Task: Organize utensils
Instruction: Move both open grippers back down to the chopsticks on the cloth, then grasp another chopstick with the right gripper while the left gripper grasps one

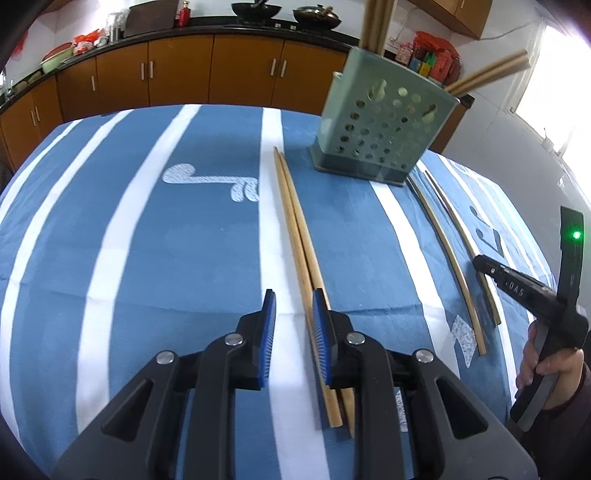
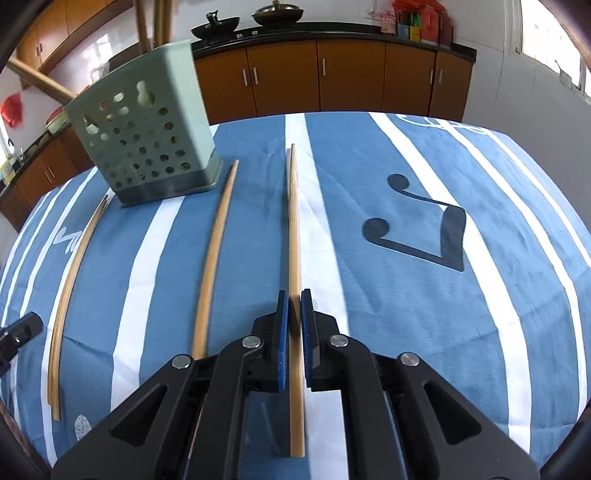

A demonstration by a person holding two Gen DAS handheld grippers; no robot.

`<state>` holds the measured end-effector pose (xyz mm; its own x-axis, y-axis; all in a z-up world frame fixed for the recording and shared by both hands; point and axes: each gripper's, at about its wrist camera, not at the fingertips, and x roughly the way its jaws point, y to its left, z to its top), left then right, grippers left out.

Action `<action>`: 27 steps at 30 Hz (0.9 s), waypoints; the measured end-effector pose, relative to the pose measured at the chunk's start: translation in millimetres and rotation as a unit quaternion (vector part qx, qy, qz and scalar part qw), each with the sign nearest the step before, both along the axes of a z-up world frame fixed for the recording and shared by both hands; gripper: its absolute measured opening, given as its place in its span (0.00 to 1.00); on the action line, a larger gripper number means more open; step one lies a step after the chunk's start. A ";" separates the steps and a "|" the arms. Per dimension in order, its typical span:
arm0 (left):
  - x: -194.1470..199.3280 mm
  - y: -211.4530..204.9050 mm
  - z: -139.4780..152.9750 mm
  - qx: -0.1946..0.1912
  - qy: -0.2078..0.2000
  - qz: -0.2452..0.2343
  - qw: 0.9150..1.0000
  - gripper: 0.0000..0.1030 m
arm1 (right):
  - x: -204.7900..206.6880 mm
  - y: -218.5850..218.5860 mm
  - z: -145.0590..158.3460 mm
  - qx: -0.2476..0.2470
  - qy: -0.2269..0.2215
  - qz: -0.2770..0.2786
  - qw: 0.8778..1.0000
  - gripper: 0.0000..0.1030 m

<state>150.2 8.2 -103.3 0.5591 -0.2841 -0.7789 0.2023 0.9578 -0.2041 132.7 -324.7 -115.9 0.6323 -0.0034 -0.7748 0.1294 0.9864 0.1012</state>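
Note:
A green perforated utensil holder [image 1: 380,125] [image 2: 147,140] stands on the table with chopsticks [image 1: 375,22] sticking out of its top. A pair of wooden chopsticks [image 1: 295,221] lies on the cloth. My left gripper [image 1: 294,293] hangs open over their near half; the sticks run along its right pad and the left pad stands apart. My right gripper [image 2: 294,293] is shut on a single chopstick [image 2: 294,221] that lies on the cloth, and it shows at the right edge of the left wrist view [image 1: 480,263]. Another single chopstick [image 2: 214,251] lies just left of it.
A blue cloth with white stripes [image 1: 129,240] [image 2: 406,314] covers the table. A hand [image 1: 546,365] holds the right gripper's handle. Brown cabinets [image 1: 177,74] and a dark counter with woks [image 2: 277,14] run along the far wall. The left gripper's tip [image 2: 18,328] shows at the left edge.

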 end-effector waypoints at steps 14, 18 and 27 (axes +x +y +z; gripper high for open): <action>10.6 -20.5 -12.0 0.044 0.006 0.001 0.999 0.13 | -4.9 1.9 0.4 -0.005 -0.004 0.016 1.000 0.07; 17.1 -24.9 -12.3 0.056 -0.002 0.013 0.998 0.13 | -6.4 3.3 0.3 -0.001 -0.005 0.019 1.000 0.08; 38.9 3.0 -10.6 0.064 0.000 0.053 0.996 0.08 | 4.3 5.3 0.4 -0.009 -0.006 0.029 1.000 0.07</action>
<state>189.1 11.2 -113.8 0.5811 -0.1207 -0.8049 0.0981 0.9921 -0.0780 137.0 -319.4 -115.5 0.6414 0.0200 -0.7669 0.0698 0.9940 0.0843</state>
